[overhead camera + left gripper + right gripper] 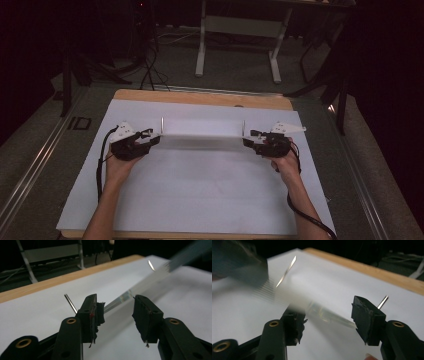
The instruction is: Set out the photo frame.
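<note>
A clear, thin rectangular sheet (202, 135) lies across the middle of the white mat (200, 200), with a thin metal pin (162, 123) standing at its far left corner and another pin (243, 125) at its far right. My left gripper (155, 136) is at the sheet's left end and my right gripper (248, 139) at its right end. In the left gripper view the jaws (117, 312) stand apart with the sheet's edge (140, 287) running between them. In the right gripper view the jaws (327, 317) are also apart around the sheet's edge (329, 316), which looks blurred.
The white mat covers a wooden table (200, 97) whose far edge shows bare wood. Beyond it a white table frame (240, 45) stands on the grey floor, with dark stands and cables at the left. Metal floor rails run along both sides.
</note>
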